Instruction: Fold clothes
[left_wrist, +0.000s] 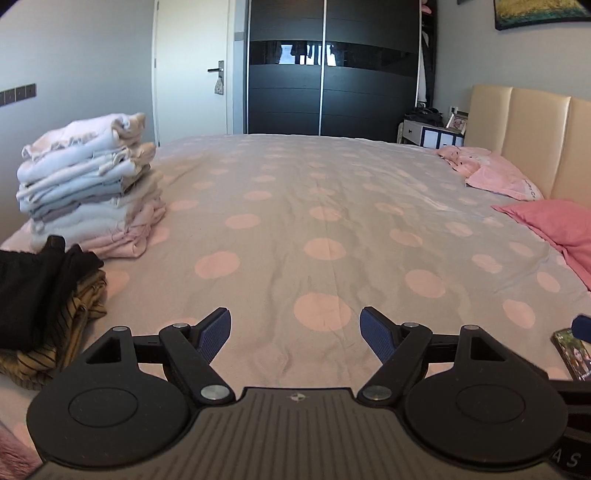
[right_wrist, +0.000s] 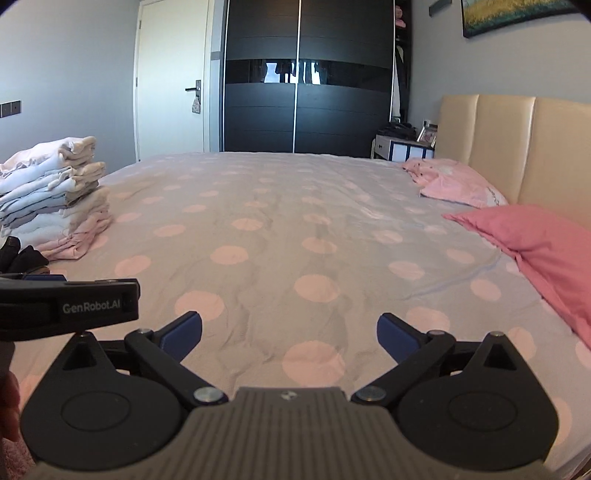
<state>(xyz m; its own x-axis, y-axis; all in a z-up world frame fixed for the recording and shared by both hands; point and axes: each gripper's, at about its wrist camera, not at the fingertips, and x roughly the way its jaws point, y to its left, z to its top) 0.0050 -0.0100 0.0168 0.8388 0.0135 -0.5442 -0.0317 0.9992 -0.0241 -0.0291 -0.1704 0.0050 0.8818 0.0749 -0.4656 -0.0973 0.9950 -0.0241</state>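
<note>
A tall stack of folded pale clothes sits on the left side of the bed; it also shows in the right wrist view. In front of it lies a loose heap with a black garment on top of a mustard striped one. My left gripper is open and empty above the grey sheet with pink dots. My right gripper is open and empty, a little to the right of the left gripper's body.
Pink pillows lie along the beige headboard at the right. A small printed card or phone lies on the sheet by the right edge. A dark wardrobe, a door and a bedside table stand beyond the bed.
</note>
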